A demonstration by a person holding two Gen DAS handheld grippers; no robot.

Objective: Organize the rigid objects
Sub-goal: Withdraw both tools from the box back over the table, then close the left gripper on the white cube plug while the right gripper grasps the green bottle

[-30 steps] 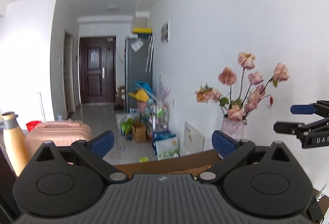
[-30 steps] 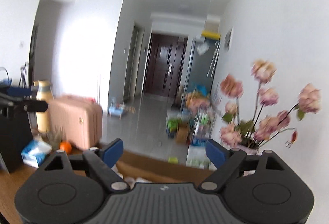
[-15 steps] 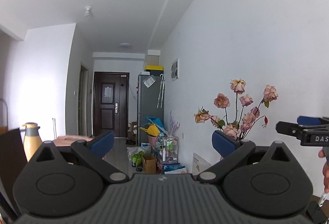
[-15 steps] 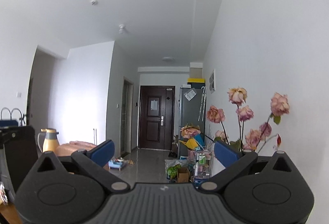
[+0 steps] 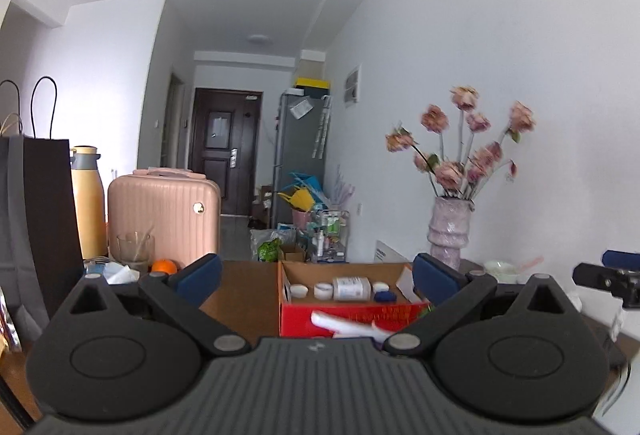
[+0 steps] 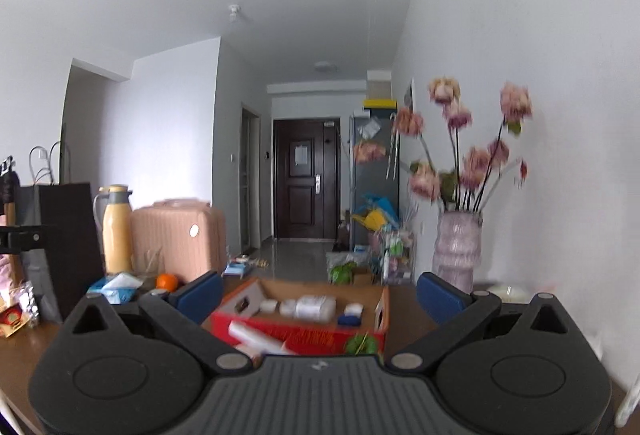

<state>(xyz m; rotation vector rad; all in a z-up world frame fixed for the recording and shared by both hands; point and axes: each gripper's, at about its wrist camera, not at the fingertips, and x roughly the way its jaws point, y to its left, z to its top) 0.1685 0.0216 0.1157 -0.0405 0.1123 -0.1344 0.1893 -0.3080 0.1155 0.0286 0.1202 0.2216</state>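
An open red cardboard box [image 5: 352, 317] stands on the wooden table; it also shows in the right wrist view [image 6: 304, 335]. Inside lie a white bottle [image 5: 352, 288], small white jars [image 5: 323, 290] and a blue cap [image 5: 385, 296]. A white tube [image 5: 348, 325] lies in front of the box, also seen from the right [image 6: 256, 339]. My left gripper [image 5: 316, 277] is open and empty, held above the table before the box. My right gripper [image 6: 320, 293] is open and empty, to the right of the left one. The right gripper's fingers [image 5: 600, 273] show at the left view's right edge.
A vase of pink flowers [image 5: 450, 231] stands at the back right by the wall. A black paper bag [image 5: 36, 219], a yellow flask [image 5: 88, 199], a glass [image 5: 134, 249], an orange [image 5: 164, 266] and tissues [image 6: 116, 285] stand at the left. A pink suitcase [image 5: 164, 211] stands behind the table.
Both grippers have tilted back down from the ceiling and hallway, bringing the table and the red box into view. Both stay open and empty.
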